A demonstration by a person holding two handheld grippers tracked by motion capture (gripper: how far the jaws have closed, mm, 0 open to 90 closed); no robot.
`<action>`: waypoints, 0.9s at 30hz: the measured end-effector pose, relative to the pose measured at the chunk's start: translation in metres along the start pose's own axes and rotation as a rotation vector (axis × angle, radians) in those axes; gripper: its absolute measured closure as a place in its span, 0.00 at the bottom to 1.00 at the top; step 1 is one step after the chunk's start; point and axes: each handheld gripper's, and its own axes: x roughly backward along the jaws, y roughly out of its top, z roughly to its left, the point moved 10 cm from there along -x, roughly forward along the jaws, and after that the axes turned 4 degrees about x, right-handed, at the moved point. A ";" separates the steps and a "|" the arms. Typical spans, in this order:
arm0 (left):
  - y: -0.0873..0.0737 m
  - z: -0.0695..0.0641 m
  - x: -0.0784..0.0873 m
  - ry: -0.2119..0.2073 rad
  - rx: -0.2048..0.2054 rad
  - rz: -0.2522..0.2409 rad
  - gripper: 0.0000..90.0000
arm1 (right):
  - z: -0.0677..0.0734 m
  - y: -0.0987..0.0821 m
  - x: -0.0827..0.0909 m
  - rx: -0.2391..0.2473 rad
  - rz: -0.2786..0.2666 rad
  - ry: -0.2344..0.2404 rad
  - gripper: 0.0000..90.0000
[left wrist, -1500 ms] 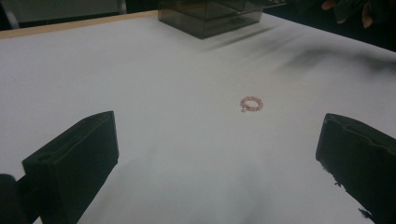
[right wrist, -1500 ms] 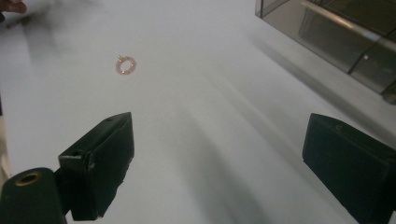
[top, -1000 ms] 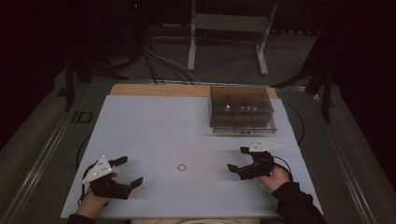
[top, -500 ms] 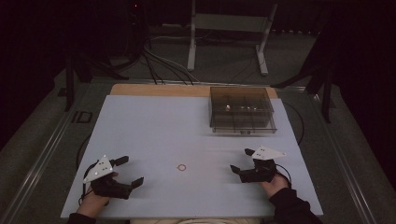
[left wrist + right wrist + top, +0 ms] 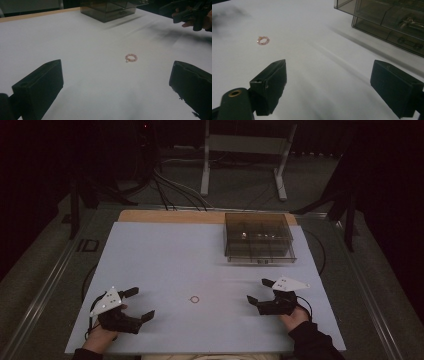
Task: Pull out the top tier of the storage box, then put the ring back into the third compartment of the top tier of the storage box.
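Two grippers rest low over the white table (image 5: 165, 255) in the high view, and we see both with jaws spread and nothing between them. Our left gripper (image 5: 136, 304) sits near the front left corner, held by the left hand (image 5: 102, 336); our right gripper (image 5: 261, 291) sits toward the front right, held by the right hand (image 5: 294, 316). Between them, well apart from each, lies a small pink bead ring (image 5: 194, 299) flat on the table. A smoky clear drawer box (image 5: 259, 238) stands at the far right part of the table, with small items inside that we cannot make out.

From the left gripper view, our two black jaws stand wide apart and empty, and the bead ring (image 5: 131, 57) lies ahead between them, nearer the right jaw. The drawer box (image 5: 108, 8) is at the far edge, and the other gripper (image 5: 186, 12) shows at top right.

From the right gripper view, the jaws again gape with nothing held. The bead ring (image 5: 263, 40) lies off to the upper left, the drawer box (image 5: 387, 20) at upper right.
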 end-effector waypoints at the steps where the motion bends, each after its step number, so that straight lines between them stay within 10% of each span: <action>1: 0.000 0.000 0.000 0.001 0.003 -0.002 0.00 | 0.000 0.000 0.000 0.003 0.001 0.001 0.15; 27: -0.001 0.000 0.002 0.006 0.002 -0.001 0.00 | 0.006 0.056 -0.004 0.028 -0.081 0.012 0.16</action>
